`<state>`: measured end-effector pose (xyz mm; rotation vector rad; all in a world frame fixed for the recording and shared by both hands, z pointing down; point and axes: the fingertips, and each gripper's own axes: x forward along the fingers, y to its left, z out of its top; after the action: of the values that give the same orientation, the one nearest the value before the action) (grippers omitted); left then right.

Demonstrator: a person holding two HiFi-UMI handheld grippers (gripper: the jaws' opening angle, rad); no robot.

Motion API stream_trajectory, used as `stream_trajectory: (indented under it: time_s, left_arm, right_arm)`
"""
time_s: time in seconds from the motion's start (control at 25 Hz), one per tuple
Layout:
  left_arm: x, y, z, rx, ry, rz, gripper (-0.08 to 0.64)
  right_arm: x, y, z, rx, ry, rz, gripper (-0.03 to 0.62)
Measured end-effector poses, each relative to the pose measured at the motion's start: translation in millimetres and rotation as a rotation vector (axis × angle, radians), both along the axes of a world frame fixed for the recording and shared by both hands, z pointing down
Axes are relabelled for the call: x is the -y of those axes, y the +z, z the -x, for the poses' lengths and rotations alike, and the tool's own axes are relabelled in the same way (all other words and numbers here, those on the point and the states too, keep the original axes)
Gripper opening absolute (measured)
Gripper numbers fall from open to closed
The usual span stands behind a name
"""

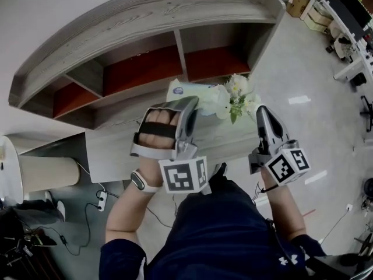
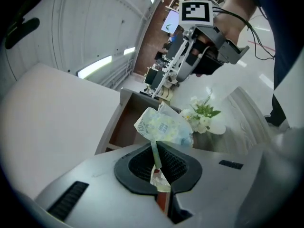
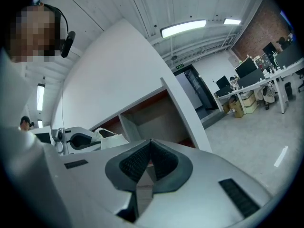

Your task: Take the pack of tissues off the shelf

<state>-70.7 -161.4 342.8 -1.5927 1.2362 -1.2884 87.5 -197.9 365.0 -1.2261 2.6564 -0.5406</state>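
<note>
Tissue pack (image 2: 164,127), pale and soft, is caught by a thin flap of its wrapper in the left claw (image 2: 157,164), whose jaws are pinched tight on it. It is over the lower ledge of the shelf (image 1: 145,22), just beside the white flowers (image 1: 239,95). The right claw (image 3: 149,148) is closed on nothing, on the flowers' other side.

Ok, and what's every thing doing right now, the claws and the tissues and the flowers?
Left claw: shut, pinching the tissue pack by its edge flap.
Tissue pack: crumpled, held by the left claw.
Right claw: shut, nothing in it.
Flowers: sitting on the shelf ledge, not held.
Shelf: open at the front.
</note>
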Motion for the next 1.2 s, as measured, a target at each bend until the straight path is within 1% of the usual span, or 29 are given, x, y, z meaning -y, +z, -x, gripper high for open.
stream_trajectory:
  time_s: [0.2,0.36,0.52,0.76,1.04,1.2]
  left_arm:
    - [-22.9,27.6,30.1,0.005,-0.058,0.035,0.015]
    - [-31.9,46.1,43.5,-0.014,-0.084,0.044,0.015]
    - [-37.2,73.9,53.6,-0.005,-0.107,0.063,0.015]
    - [-37.2,128.4,72.1,-0.003,-0.155,0.118,0.015]
    - [-27.4,180.6,91.2,-0.018,-0.201,0.138,0.015]
    - [-16.1,207.8,95.3,0.001,-0.205,0.153,0.015]
  right_arm:
    - [-14.2,4.4,13.8,-0.010,-0.015,0.011,0.012]
    - [-18.2,6.0,26.8,-0.001,-0.033,0.010,0.012]
    - [-22.8,6.6,32.3,0.011,-0.041,0.010,0.012]
    - [-25.2,10.7,27.3,0.012,-0.031,0.019,0.012]
    - [-27.1,19.0,18.6,0.014,-0.024,0.040,0.012]
    - [-26.3,27.5,12.0,0.007,-0.019,0.056,0.012]
